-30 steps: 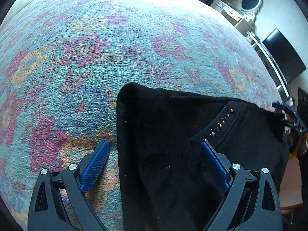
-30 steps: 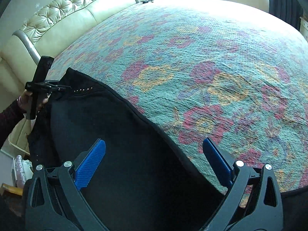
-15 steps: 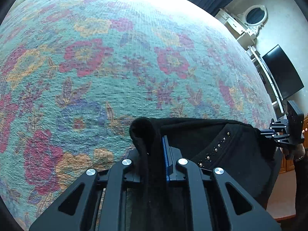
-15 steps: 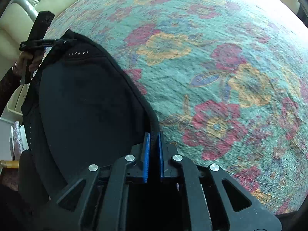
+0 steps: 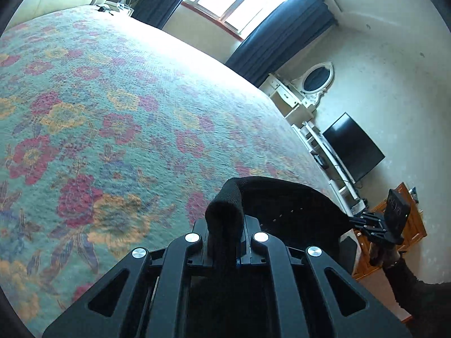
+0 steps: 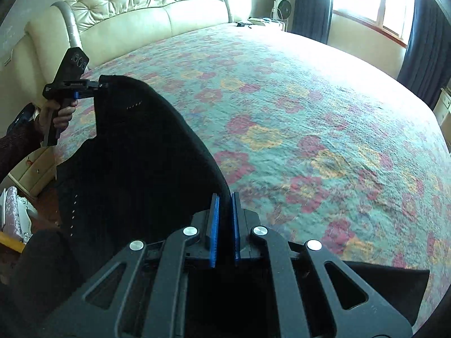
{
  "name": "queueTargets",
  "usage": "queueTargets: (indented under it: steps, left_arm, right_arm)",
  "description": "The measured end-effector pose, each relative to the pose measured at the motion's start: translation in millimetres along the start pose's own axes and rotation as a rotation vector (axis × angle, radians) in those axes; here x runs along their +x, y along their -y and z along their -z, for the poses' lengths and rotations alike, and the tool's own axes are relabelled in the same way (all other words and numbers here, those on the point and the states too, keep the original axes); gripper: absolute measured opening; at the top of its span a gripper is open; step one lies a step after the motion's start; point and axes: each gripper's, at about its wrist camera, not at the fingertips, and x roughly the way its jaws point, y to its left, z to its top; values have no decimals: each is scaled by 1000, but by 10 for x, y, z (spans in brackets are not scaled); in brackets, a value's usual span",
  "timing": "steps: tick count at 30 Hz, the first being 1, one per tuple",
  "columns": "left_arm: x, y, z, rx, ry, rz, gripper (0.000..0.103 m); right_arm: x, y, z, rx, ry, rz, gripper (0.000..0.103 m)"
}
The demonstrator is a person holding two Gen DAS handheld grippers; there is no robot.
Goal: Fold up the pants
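Observation:
The black pants [image 6: 132, 155] hang stretched between both grippers, lifted above the flowered bedspread [image 6: 296, 118]. My right gripper [image 6: 224, 225] is shut on the top edge of the pants, with the cloth pinched between its blue pads [image 6: 214, 225]. In the left wrist view my left gripper [image 5: 225, 231] is shut on the other corner of the pants [image 5: 282, 202], and a fold of cloth bulges over its fingertips. Each view shows the other gripper at the far end of the cloth: the left gripper [image 6: 104, 85] at upper left and the right gripper [image 5: 352, 221] at right, each in a hand.
A tufted cream headboard [image 6: 146, 5] runs along the far side of the bed. A window with dark curtains [image 5: 282, 33] stands behind. A white dresser with an oval mirror [image 5: 313, 84], a black screen [image 5: 352, 149] and a wooden cabinet [image 5: 414, 225] stand off the bed's right side.
Both grippers went from wide open over the flat pants to shut on its edge, then rose and tilted up, lifting the cloth off the bedspread.

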Motion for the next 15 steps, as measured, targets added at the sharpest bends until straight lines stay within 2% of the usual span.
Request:
queueTargets:
  steps: [4, 6, 13, 15]
  left_arm:
    - [-308, 75, 340, -38, 34, 39, 8]
    - [-458, 99, 556, -56, 46, 51, 9]
    - [-595, -119, 1217, -162, 4, 11, 11]
    - [-637, -156, 1344, -185, 4, 3, 12]
  right_arm:
    - [-116, -452, 520, -37, -6, -10, 8]
    - [-58, -635, 785, -29, -35, -27, 8]
    - [150, -1040, 1362, -1, -107, -85, 8]
    - [204, -1160, 1439, -38, -133, -78, 8]
